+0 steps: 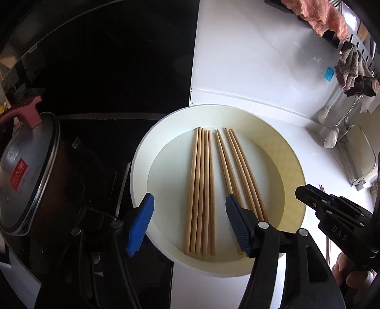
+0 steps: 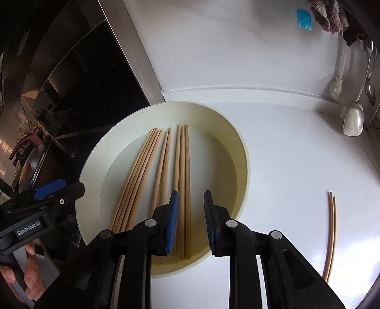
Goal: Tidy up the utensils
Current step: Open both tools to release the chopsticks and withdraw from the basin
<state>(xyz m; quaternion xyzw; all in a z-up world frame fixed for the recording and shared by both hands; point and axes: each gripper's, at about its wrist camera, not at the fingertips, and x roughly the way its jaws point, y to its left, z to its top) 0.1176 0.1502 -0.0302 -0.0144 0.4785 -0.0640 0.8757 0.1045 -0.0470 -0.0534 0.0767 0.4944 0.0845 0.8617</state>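
Observation:
Several wooden chopsticks [image 1: 201, 190] lie in loose groups in a round cream plate [image 1: 280, 142] on the white counter. The chopsticks [image 2: 142, 171] and plate [image 2: 232, 142] also show in the right wrist view. My left gripper [image 1: 188, 223] is open and empty, low over the plate's near side, its fingers on either side of the left chopstick group. My right gripper [image 2: 190, 218] is open and empty, over the rightmost chopsticks [image 2: 185, 178]. A separate pair of chopsticks [image 2: 332, 235] lies on the counter right of the plate.
A lidded pot [image 1: 28, 180] stands on the black cooktop [image 1: 106, 71] to the left. Cloths [image 1: 351, 69] hang on a rack at the back right, with a spatula [image 2: 353, 118] and ladles hanging against the wall. A blue brush [image 2: 304, 19] lies further back.

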